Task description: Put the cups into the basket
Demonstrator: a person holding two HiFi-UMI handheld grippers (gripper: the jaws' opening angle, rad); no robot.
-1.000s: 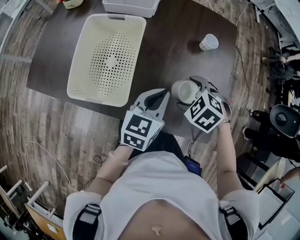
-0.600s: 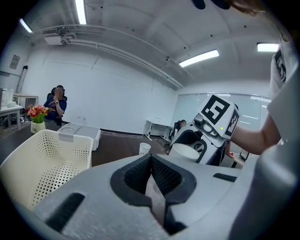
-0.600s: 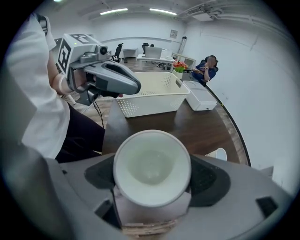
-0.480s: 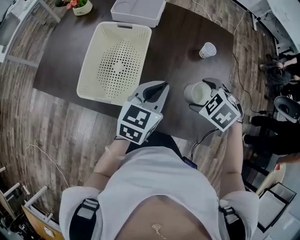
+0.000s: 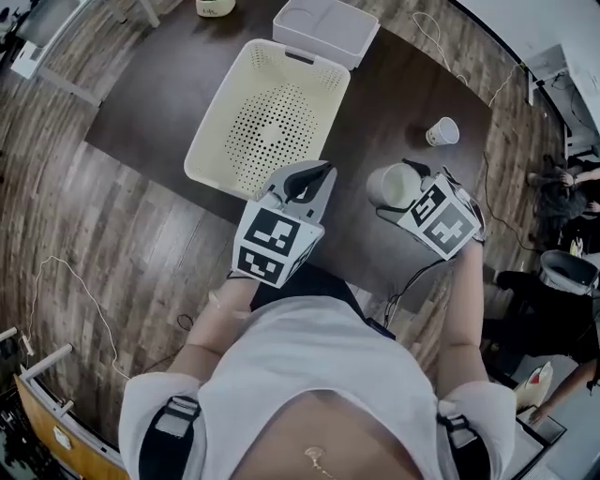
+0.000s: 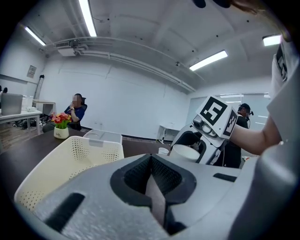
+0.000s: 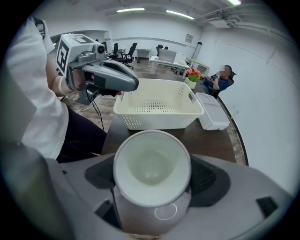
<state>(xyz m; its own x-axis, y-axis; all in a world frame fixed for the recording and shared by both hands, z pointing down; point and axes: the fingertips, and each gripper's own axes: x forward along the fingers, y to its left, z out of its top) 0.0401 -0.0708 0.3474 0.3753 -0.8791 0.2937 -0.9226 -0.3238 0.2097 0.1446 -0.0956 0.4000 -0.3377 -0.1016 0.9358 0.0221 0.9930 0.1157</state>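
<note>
A white paper cup (image 7: 152, 166) sits between the jaws of the right gripper (image 5: 405, 190), which are clamped on its sides. Its open mouth is turned toward that gripper's camera, and the inside looks empty. From the head view the cup is held above the near right part of the dark table (image 5: 375, 84), to the right of the basket's near corner and clear of it.

A second, smaller white cup (image 5: 442, 131) rests on the table farther out toward the right edge, well apart from the held one. Whether it stands upright or lies tipped is hard to tell.

The cream basket (image 5: 267, 122), with its perforated walls and floor, lies on the left half of the table with nothing inside it. Neither cup is in it.

The left gripper (image 5: 314, 178) hangs over the table's near edge, just beside the basket's near right corner and to the left of the held cup. Its jaws are pressed together with nothing between them.

Just beyond the basket's far end sits a white lidded box (image 5: 326, 28). A small pot of flowers (image 6: 60, 127) stands on the far left of the table. A person (image 6: 76, 111) sits behind the flowers. Around the table is a wood-plank floor (image 5: 122, 234) with thin cables lying on it.
</note>
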